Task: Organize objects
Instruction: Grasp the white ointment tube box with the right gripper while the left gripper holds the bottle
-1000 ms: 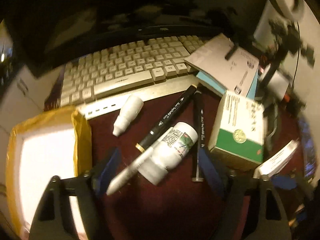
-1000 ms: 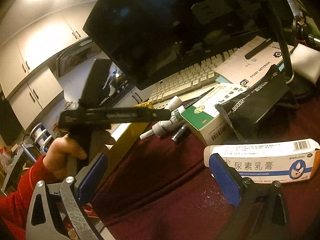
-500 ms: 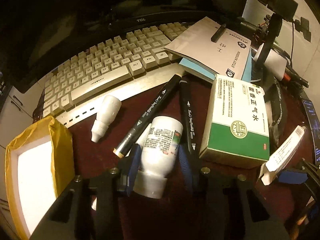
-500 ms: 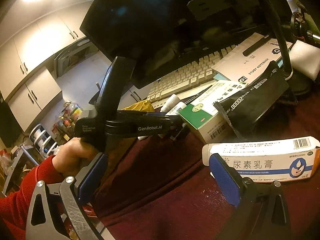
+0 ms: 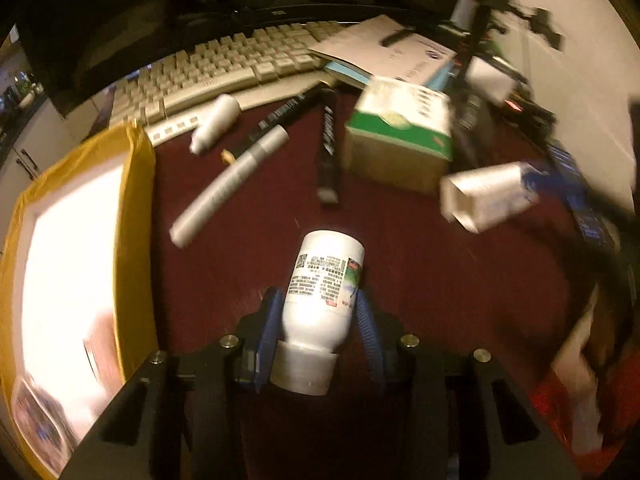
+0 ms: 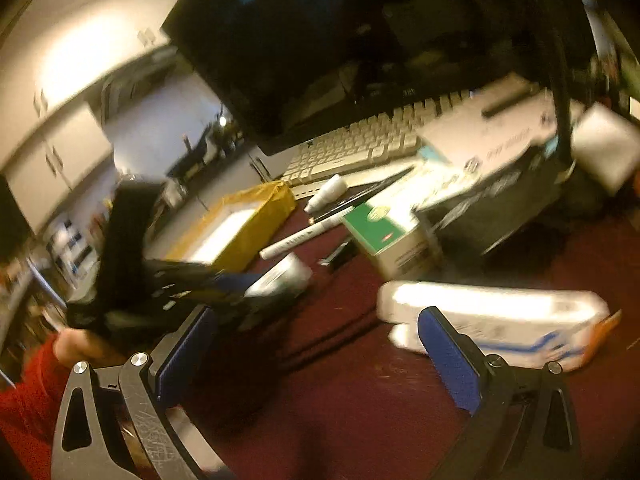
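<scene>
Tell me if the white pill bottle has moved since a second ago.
Yes. The white pill bottle, clamped in the left gripper, has left the markers and sits nearer the yellow box.

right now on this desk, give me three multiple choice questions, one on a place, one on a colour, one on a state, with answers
1. Where is the yellow box relative to the silver marker in the left wrist view?
A. left of it
B. right of it
C. under it

2. What colour is the band on the medicine carton?
A. red
B. green
C. purple

3. What is the left tool doing?
A. open over the keyboard
B. gripping a marker
C. gripping the white bottle

Answers: 1 A, the box fills the left edge. 2 B, a green stripe shows. 3 C, the pads press the bottle's sides.
</scene>
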